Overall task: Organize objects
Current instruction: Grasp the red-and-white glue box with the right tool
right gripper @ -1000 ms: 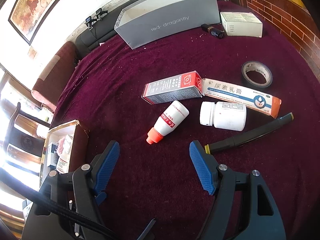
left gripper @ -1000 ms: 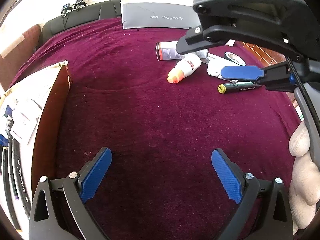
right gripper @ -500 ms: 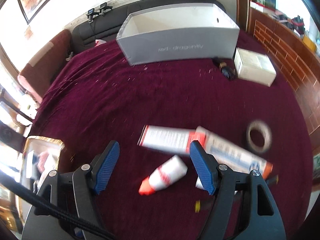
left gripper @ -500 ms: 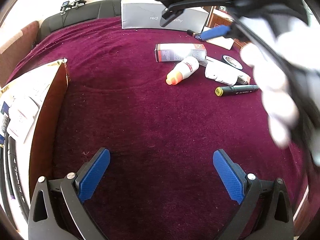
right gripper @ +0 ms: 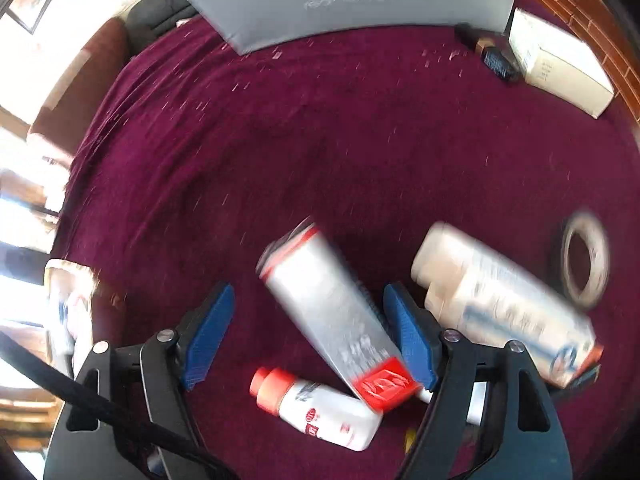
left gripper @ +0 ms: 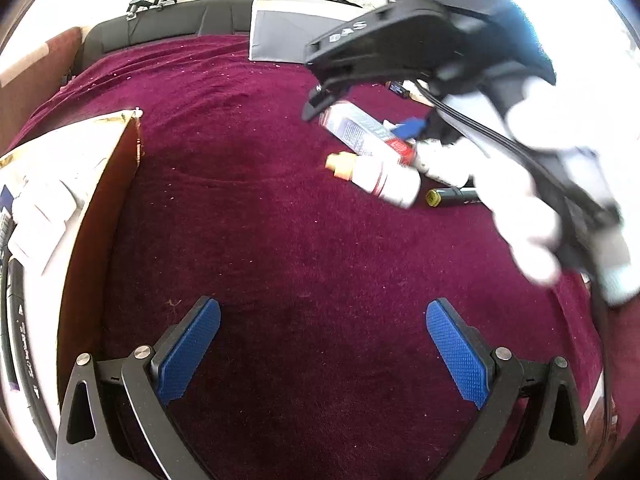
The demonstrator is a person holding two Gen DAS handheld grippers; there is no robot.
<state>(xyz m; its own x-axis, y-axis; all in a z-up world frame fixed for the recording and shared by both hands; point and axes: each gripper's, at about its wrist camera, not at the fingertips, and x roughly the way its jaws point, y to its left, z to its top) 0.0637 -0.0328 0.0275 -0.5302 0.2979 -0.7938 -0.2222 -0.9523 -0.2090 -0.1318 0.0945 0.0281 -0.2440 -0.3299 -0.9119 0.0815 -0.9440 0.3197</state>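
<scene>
Boxes and bottles lie clustered on the maroon table [right gripper: 320, 152]: a red-capped bottle [right gripper: 320, 408] nearest, then a red-ended carton [right gripper: 332, 312] between the opening jaws of the right hand-held gripper [right gripper: 308, 332], untouched. Beyond stands a grey box [right gripper: 360, 0]. The left hand-held gripper [left gripper: 320, 352] gapes wide over bare cloth.

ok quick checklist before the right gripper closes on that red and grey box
1. Right gripper jaws wide enough: ok, opening.
2. Red and grey box between the pads: ok, lying aslant.
3. Pads clear of the box: cannot tell, the right pad looks very close and the picture is blurred.
4. Orange-capped bottle out of the way: not ok, it lies against the box's red end.
5. Left gripper free: ok, open over bare cloth.
</scene>
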